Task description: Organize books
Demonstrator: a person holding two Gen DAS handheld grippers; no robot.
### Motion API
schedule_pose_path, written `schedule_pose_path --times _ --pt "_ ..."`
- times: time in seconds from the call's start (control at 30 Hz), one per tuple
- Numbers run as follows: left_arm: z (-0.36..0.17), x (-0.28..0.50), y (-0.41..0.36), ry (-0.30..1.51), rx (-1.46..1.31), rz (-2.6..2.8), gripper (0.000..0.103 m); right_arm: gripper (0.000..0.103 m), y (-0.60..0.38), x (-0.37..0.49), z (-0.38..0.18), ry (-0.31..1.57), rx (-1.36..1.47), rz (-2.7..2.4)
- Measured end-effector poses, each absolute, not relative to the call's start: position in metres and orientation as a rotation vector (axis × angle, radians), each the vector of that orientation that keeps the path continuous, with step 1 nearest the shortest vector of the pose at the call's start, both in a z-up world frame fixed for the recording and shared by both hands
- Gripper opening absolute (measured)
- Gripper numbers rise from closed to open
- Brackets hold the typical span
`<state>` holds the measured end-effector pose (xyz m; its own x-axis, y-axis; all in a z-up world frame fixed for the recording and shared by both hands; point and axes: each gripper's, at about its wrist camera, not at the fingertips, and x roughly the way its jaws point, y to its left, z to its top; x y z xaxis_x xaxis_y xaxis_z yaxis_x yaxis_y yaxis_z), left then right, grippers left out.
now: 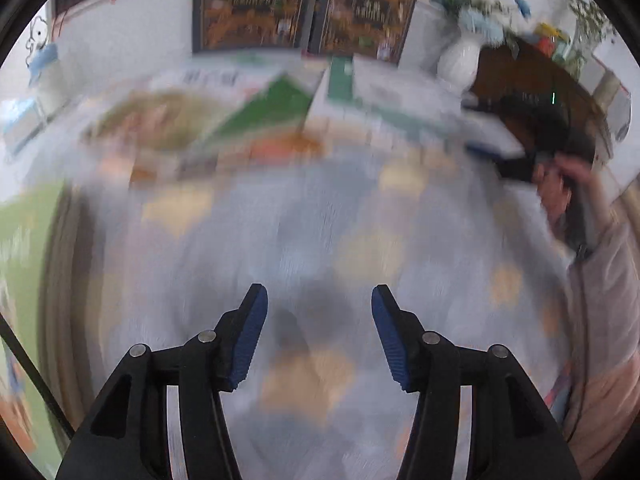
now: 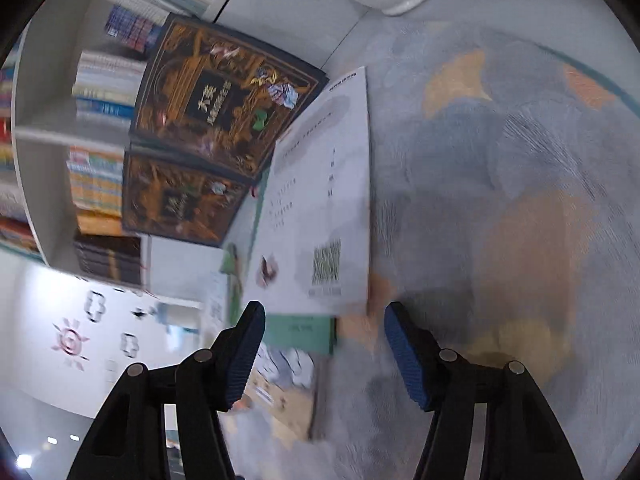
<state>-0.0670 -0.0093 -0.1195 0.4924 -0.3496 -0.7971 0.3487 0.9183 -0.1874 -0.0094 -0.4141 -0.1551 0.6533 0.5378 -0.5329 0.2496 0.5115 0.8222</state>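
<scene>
Both claws gape with nothing between them: left gripper [image 1: 319, 300] over the patterned cloth [image 1: 320, 220], right gripper [image 2: 324, 316] just short of the white book [image 2: 320, 200] lying on that cloth, beside two dark books [image 2: 224, 100].

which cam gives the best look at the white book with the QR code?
Right wrist. The white book lies just ahead of the right tongs, its back cover sharp enough to show the QR code and the printed lines. In the left wrist view it is only a motion-smeared pale slab on the carpet; no code can be made out.
</scene>
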Motion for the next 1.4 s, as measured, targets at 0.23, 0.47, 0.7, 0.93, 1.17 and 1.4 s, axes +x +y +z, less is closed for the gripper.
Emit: schedule_pose_path --times 0.23,0.47,0.7,0.93,1.17,1.4 --pt "-0.085 0.021 -0.079 0.888 -0.106 -0.436 0.052 0.042 -0.425 0.027 -0.163 0.888 1.079 0.272" --pt "-0.123 0.009 -0.101 0.929 -0.184 -0.489 0.052 0.009 -0.438 0.034 -0.185 0.832 1.122 0.378" --pt "-0.136 0.025 -0.086 0.942 -0.081 -0.353 0.052 0.01 -0.417 0.025 -0.157 0.759 1.021 0.415" --pt "-0.123 0.025 -0.075 0.923 -0.085 -0.338 0.052 0.01 -0.395 0.018 -0.134 0.771 0.921 0.401" --pt "-0.071 0.003 -0.069 0.816 -0.061 -0.36 0.052 0.01 -0.362 -0.054 -0.065 0.701 0.783 0.427" --pt "-0.035 -0.051 -0.037 0.757 -0.071 -0.416 0.052 0.01 -0.32 -0.17 -0.012 0.808 0.514 0.472"
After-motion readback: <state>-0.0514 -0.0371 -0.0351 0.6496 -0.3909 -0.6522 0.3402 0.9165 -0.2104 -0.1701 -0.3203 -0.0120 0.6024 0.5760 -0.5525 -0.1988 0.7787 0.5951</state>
